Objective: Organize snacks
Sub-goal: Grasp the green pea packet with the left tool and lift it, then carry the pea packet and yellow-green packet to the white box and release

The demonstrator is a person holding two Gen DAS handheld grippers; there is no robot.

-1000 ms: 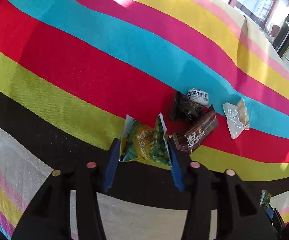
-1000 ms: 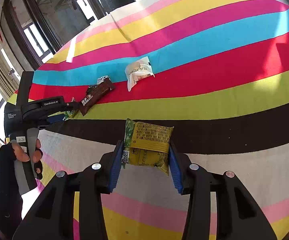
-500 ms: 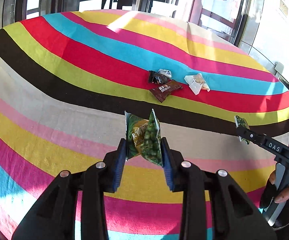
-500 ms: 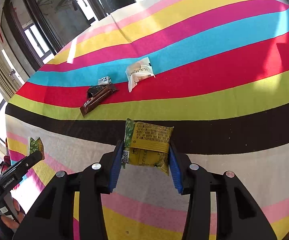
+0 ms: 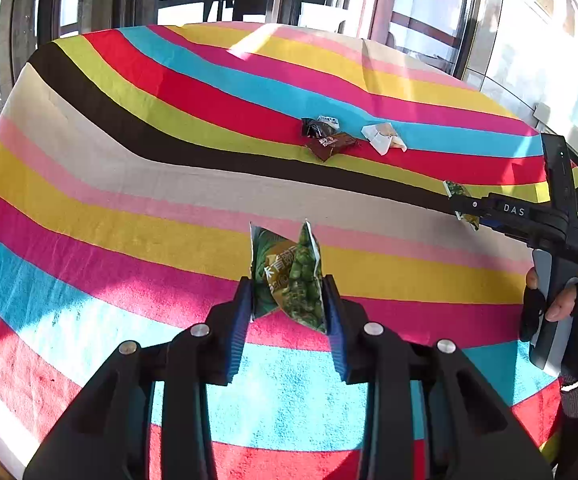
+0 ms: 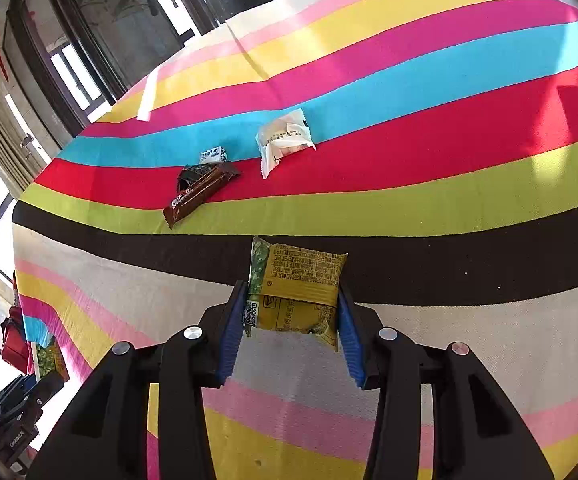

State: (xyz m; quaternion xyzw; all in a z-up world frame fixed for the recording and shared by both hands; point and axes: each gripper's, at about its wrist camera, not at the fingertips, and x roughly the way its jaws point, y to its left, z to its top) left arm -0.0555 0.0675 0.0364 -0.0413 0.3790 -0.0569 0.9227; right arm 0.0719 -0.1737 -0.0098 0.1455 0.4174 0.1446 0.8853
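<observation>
My left tongs (image 5: 287, 302) grip green-pea packet (image 5: 289, 276) | right tongs (image 6: 291, 320) grip yellow snack packet (image 6: 297, 292) | brown chocolate bar (image 6: 199, 192), white pastry packet (image 6: 285, 140) ahead on striped table (image 6: 449, 200).

The black packet (image 6: 193, 174) lies half hidden under the brown bar (image 6: 201, 194), the small white packet's (image 6: 213, 155) print is too small to read, and the jaws cover both side edges of each green pouch (image 5: 289, 276).

My right gripper (image 6: 292, 320) clamps a yellow snack packet (image 6: 298, 290) above the striped cloth (image 6: 449, 200); a brown bar (image 6: 199, 194) lies beyond.
</observation>
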